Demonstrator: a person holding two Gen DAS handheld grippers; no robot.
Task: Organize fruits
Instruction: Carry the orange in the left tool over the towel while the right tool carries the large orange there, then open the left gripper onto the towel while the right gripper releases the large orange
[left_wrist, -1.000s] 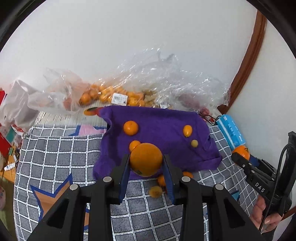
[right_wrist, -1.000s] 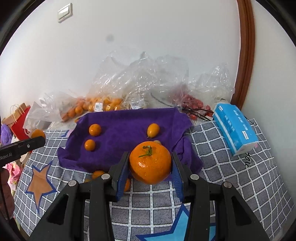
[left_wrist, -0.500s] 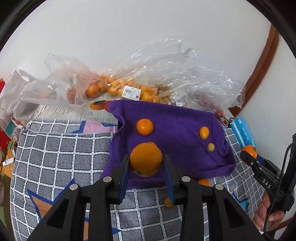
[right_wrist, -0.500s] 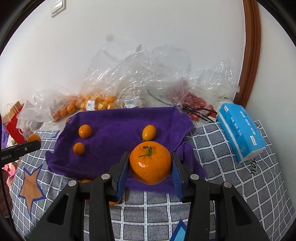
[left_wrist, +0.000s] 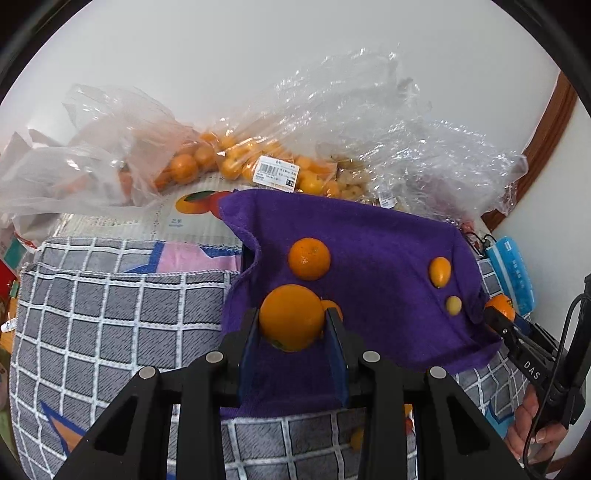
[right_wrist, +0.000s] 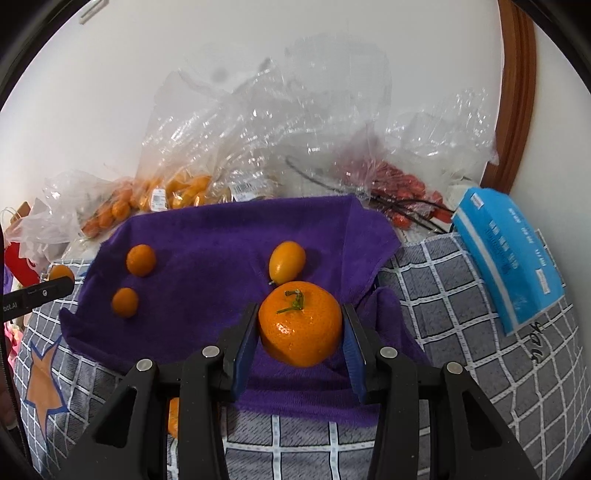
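both tongs carrying fruit over the purple towel

left tongs (left_wrist: 291, 325) are clamping a smooth orange (left_wrist: 291, 316) at lower centre of the left view; right tongs (right_wrist: 300, 328) are clamping a stemmed mandarin (right_wrist: 300, 328) at centre of the right view. both are hovering above the near part of the purple towel (right_wrist: 207, 266), where three small oranges and a kumquat (right_wrist: 286, 260) are lying. judged step: placing. next move is calling for lowering onto bare towel, apart from the lying fruit, then parting the tongs. "das" is showing on the right tongs' arm, lower right of the left view; the bag label (left_wrist: 275, 173) and blue tissue pack (right_wrist: 508, 254) print are not readable.
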